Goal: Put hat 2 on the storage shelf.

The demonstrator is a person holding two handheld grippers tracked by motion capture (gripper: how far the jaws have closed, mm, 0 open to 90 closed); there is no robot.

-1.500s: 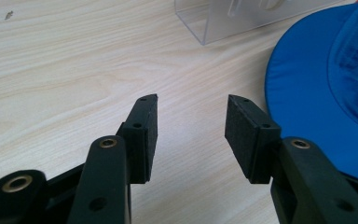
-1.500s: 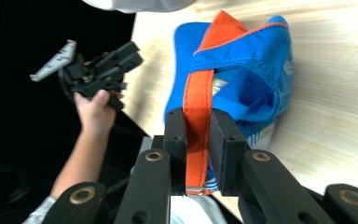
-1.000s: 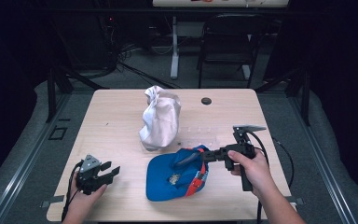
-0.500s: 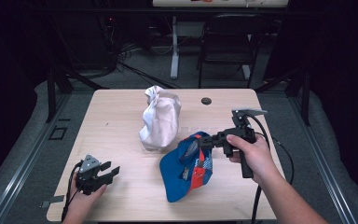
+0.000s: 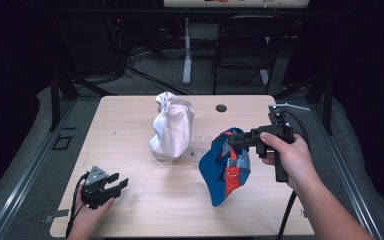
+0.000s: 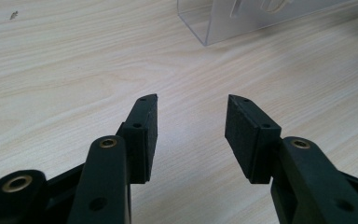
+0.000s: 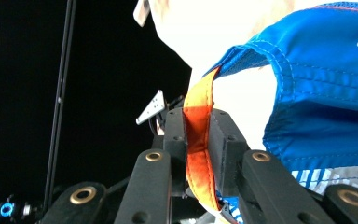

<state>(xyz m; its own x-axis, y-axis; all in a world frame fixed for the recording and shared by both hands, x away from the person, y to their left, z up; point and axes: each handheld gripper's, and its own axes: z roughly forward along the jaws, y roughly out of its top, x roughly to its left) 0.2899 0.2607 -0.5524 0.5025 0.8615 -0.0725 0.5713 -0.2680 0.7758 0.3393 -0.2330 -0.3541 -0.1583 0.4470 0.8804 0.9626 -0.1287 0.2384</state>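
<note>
The left gripper rests at the near left of the table, jaws apart with nothing between them; the right gripper is clamped on the orange strap of a blue cap, which hangs below and left of it above the table's right side; the cap is blue with orange and white trim; beyond stands a crumpled white bag.

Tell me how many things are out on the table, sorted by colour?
Blue with orange: 1, the cap, held up by the right gripper
White: 1, the crumpled bag
Clear: 1, the plastic stand
Black: 1, the small round disc
Total: 4
</note>
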